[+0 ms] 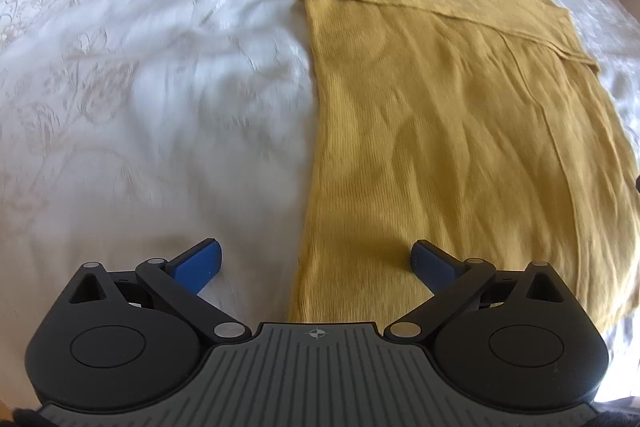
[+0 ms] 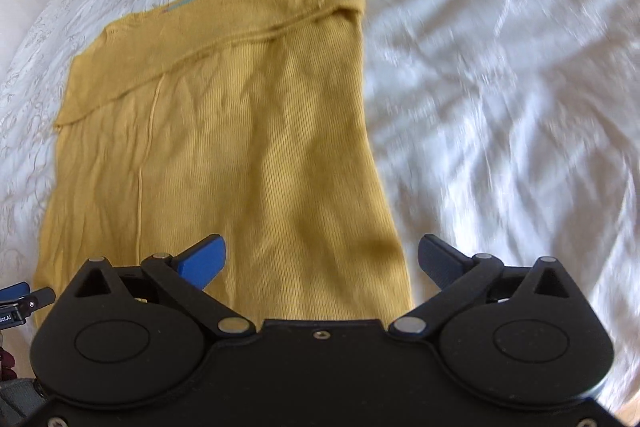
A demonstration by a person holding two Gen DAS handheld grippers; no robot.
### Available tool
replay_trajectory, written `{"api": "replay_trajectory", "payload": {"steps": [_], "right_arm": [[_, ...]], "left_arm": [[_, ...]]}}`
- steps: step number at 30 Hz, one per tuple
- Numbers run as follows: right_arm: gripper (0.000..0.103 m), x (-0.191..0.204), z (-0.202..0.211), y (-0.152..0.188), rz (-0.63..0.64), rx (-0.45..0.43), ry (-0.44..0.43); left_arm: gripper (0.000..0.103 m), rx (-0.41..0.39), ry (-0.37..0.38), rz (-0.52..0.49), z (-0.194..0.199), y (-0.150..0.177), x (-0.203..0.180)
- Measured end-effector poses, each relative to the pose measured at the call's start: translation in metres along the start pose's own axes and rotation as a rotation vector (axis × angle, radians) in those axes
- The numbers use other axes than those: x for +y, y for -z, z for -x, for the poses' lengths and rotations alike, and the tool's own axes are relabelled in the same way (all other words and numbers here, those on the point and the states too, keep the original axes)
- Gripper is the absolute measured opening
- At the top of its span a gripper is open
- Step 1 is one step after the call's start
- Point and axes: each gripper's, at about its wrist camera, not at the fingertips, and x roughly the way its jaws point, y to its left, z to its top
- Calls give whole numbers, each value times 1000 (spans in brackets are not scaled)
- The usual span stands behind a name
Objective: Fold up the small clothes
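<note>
Mustard ribbed knit top [image 1: 460,131] lies flat on white embroidered bedspread [image 1: 140,87], sleeves already folded in. Left gripper [image 1: 316,263] and right gripper [image 2: 322,261] both gape wide, holding nothing. Soft, light, limp, likely stretchy; best pinched at near hem corners.

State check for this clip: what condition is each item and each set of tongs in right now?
Mustard top: lying flat on the bed, sleeves folded in across the upper part, lightly wrinkled, not gripped.
Left tongs: open, empty, straddling the top's near left edge.
Right tongs: open, empty, straddling the near right edge.
White bedspread: spread out, creased.
</note>
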Motion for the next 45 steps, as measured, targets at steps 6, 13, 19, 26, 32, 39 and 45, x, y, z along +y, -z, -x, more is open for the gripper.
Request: {"api": "replay_trajectory", "payload": {"steps": [6,13,19,26,32,39,45], "right_arm": [[102,-10,7,22,5,23,-15],[102,-16,11,51,110,41,-65],[102,-28,20,77,160,24,-95],[102,-40,20,85,151,12,-119],[102,-42,16,80,139,11,-151],[102,-36,-3,75,128,52,-162],[103,-28,-15,69,104,73,-175]], "left_arm": [[103,-7,3,47,4,27,0],[103,-10,-23,98,7,51,-11],[103,-26,-37,66,8,67,-26],[103,-16,-43,78,14,77,-35],[103,-32,-44,85,20,80,-36],[103,-35,-51,97,15,78,-27],[103,-3,-32,98,-6,67,-20]]}}
